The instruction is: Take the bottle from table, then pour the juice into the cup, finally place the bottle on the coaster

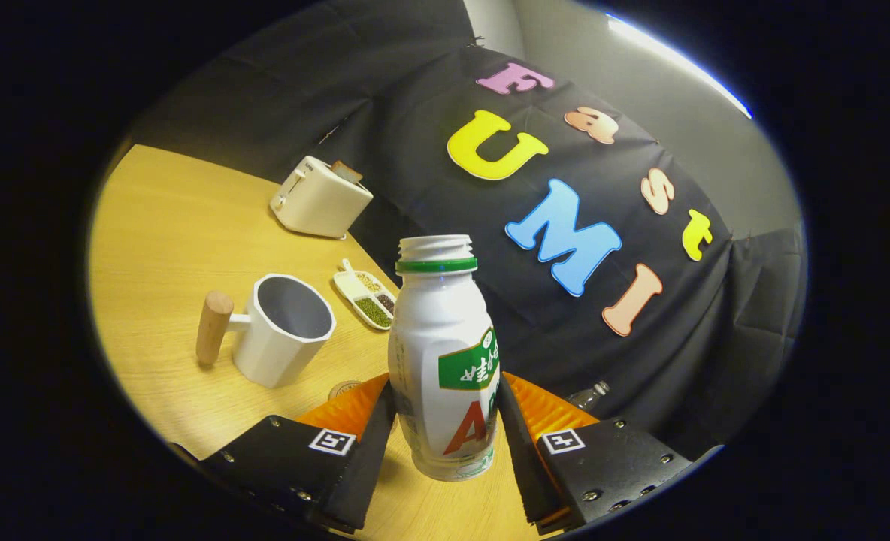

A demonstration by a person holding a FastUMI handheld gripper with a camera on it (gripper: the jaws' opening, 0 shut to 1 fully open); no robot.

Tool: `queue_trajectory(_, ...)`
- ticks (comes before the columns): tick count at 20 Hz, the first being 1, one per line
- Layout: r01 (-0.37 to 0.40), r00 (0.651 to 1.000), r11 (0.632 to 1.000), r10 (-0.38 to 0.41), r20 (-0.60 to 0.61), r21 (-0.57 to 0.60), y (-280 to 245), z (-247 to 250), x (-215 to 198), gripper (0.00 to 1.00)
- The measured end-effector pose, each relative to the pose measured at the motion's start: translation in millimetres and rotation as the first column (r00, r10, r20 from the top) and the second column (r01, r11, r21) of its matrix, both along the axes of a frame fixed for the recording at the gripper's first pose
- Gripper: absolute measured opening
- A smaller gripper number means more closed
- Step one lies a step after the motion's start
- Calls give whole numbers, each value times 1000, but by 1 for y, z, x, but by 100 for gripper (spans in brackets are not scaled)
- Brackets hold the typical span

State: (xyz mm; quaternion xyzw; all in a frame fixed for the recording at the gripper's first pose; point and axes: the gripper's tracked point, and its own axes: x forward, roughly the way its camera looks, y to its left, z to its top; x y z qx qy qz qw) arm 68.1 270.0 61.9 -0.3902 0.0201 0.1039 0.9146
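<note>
With the tool (pixel 445 432) clenched on the lower body of the uncapped bottle (pixel 442 353), lifted and tilted off the surface (pixel 167 225), take step looks complete; next move calls for carrying left-ahead to the cup (pixel 283 330) and tipping further

Cloth-walled booth with breakfast props: toaster (pixel 319 198), cup (pixel 283 328), wooden table (pixel 167 240).

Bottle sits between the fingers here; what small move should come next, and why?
Probably carry the bottle toward the cup and begin tipping. The gripper looks shut on it, its cap is off, the view is tilted, and the cup stands upright beside it.
</note>
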Motion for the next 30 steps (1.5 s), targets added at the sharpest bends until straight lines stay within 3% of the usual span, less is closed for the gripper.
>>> queue_trajectory(6,35,999,988,-31,30,-149,1,-1,8,75)
queue_trajectory(12,80,990,932,-34,135,-355,3,8,13,75)
queue_trajectory(30,139,976,816,-17,217,-561,9,9,25,75)
